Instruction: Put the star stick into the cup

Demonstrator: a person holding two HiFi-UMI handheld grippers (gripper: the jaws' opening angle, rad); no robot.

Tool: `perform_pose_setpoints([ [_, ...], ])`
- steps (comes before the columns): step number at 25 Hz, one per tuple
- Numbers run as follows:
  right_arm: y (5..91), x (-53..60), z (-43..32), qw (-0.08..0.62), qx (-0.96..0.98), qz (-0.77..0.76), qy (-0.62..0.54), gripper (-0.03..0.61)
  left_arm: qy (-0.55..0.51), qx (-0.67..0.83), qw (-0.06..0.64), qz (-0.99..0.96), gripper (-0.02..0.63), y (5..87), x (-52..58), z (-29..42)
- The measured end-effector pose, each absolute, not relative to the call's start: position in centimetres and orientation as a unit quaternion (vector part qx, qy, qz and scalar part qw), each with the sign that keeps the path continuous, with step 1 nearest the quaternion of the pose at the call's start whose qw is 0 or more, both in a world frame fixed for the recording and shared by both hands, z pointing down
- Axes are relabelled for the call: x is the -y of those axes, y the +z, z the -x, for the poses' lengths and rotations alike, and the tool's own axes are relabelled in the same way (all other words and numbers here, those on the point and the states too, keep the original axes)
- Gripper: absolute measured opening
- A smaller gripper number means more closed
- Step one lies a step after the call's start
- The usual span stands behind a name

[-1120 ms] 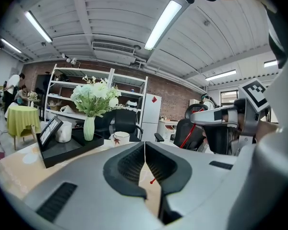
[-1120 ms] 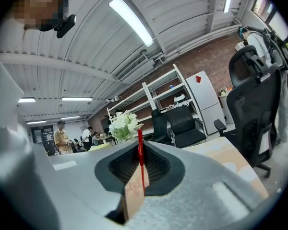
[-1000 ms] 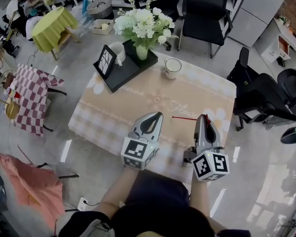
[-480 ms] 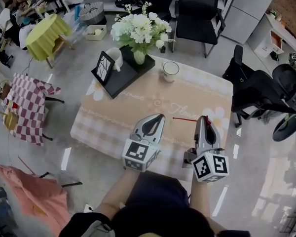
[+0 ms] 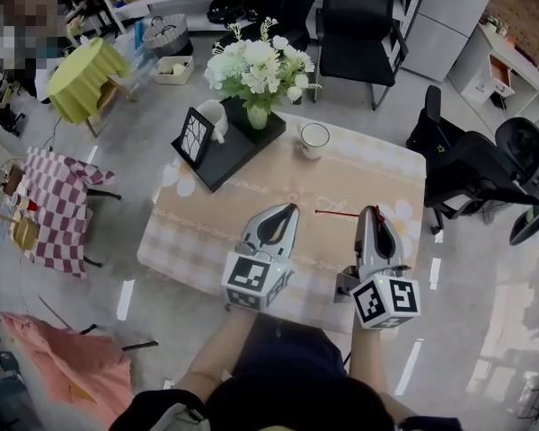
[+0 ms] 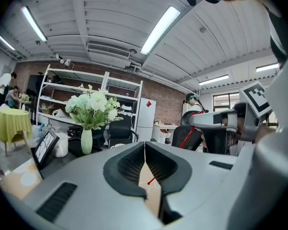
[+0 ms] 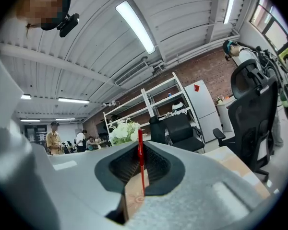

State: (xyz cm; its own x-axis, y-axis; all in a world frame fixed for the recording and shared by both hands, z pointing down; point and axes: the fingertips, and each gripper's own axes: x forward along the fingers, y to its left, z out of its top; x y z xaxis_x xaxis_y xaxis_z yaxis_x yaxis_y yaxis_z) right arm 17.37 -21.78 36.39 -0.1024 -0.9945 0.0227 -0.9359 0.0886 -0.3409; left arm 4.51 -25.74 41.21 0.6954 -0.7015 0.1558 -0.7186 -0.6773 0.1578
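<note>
The thin red star stick [image 5: 337, 213] hangs above the beige table [image 5: 202, 232], running leftward from the tip of my right gripper [image 5: 371, 212], which is shut on one end of it. In the right gripper view the stick [image 7: 140, 152] stands upright, pinched between the jaws of that gripper [image 7: 140, 169]. My left gripper [image 5: 289, 210] hovers just left of it, shut with nothing in it; in the left gripper view its jaws [image 6: 145, 159] meet in a line and the stick's tip [image 6: 151, 179] shows beyond them. The white cup [image 5: 314, 139] stands upright at the table's far side.
A black tray [image 5: 229, 146] at the far left of the table carries a vase of white flowers [image 5: 256, 65], a white mug [image 5: 214, 118] and a framed picture [image 5: 194, 136]. Black office chairs [image 5: 364, 16] [image 5: 472, 173] stand behind and to the right of the table.
Both grippers have risen a little above the table, the right one still holding the stick. The head view has shifted, so the table sits slightly differently in the picture.
</note>
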Motion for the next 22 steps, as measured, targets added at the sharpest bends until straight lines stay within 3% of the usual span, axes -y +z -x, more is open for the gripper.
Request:
perform_pose_setpoints([
  [22,32.9,27.0,-18.3,0.100,-0.728,0.672,-0.093,0.017,0.039,0.382,0.091,-0.919,0.012,38.8,31.4,-4.6],
])
